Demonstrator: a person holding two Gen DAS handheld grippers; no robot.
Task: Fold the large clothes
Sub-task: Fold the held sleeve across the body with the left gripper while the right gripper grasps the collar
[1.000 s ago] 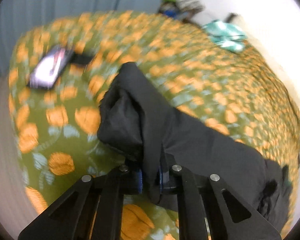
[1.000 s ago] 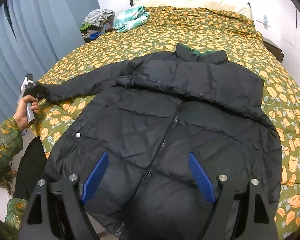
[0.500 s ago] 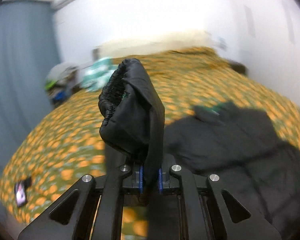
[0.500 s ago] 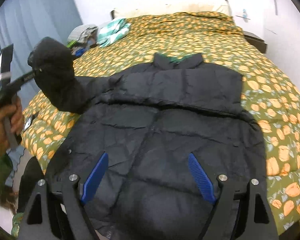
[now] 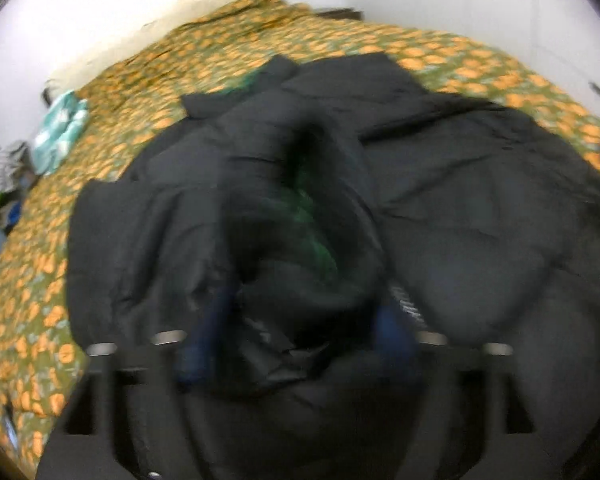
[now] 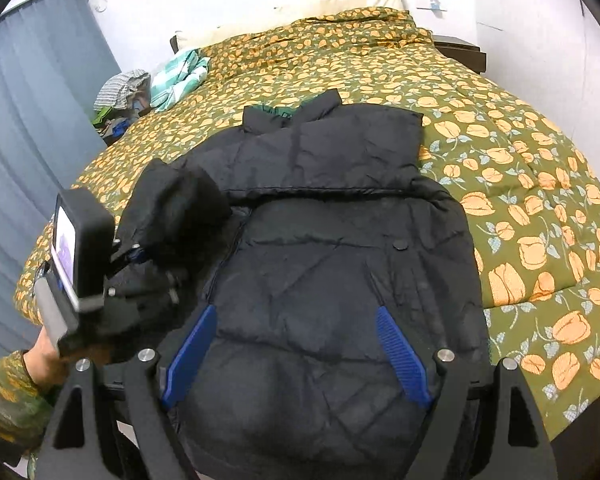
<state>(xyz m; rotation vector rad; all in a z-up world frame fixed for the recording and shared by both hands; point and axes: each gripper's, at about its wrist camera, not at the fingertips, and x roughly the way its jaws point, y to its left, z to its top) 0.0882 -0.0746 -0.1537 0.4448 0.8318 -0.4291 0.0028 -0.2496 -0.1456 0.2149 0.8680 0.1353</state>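
A large black puffer jacket [image 6: 340,248] lies front up on the bed, collar toward the headboard. My left gripper [image 5: 296,340] has spread jaws, and the jacket's left sleeve cuff [image 5: 300,240] lies loose between them over the jacket's left front; this view is blurred. In the right wrist view the left gripper [image 6: 136,254] is at the jacket's left side with the bunched sleeve [image 6: 176,204] at its tip. My right gripper [image 6: 296,350] is open and empty above the jacket's lower front.
The bed [image 6: 520,184] has a green cover with orange flowers. A teal checked cloth [image 6: 180,76] and a pile of clothes [image 6: 120,96] lie at the far left. Blue-grey curtains [image 6: 28,128] hang on the left. A dark nightstand [image 6: 460,50] stands by the headboard.
My left gripper has carried the sleeve from the left bed edge over onto the jacket's front and has opened its jaws. The right gripper has stayed open above the hem.
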